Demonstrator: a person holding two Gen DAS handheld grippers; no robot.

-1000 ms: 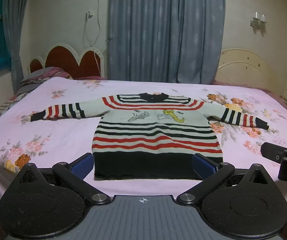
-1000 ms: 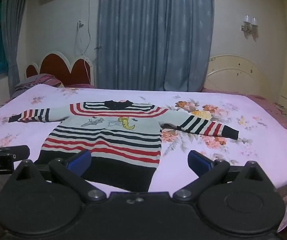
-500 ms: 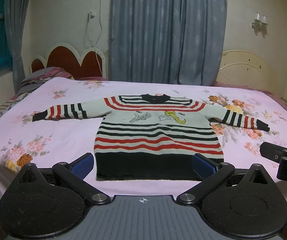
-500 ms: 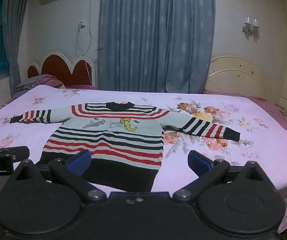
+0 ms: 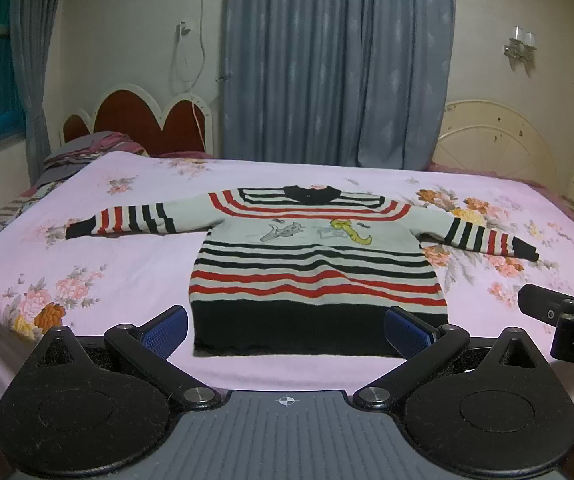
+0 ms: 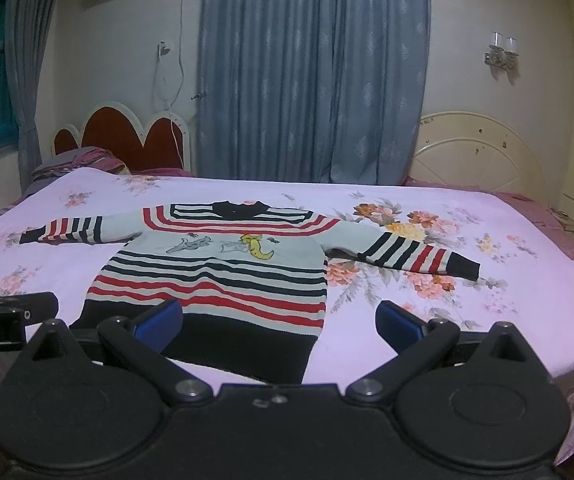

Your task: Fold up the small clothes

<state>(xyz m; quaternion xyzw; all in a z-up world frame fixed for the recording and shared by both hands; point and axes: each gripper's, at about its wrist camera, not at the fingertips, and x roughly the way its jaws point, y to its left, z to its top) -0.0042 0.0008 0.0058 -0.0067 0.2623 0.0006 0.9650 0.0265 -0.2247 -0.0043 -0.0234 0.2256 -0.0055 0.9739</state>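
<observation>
knit and striped, the sweater (image 5: 319,268) lies flat, face up on the pink floral bedsheet (image 5: 99,264), both sleeves spread out, nothing folded yet. our left claw (image 5: 287,326) and right claw (image 6: 279,322) hover released and empty near its black hem. we should probably take each sleeve by its cuff and lay it across the chest, keeping the edges straight and unwrinkled.

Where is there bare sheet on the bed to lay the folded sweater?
Bare pink floral bedsheet lies below the striped knit sweater's left sleeve, and more beyond its right sleeve toward the cream footboard. The middle is taken by the sweater; folded bedding crowds the red headboard corner.
</observation>
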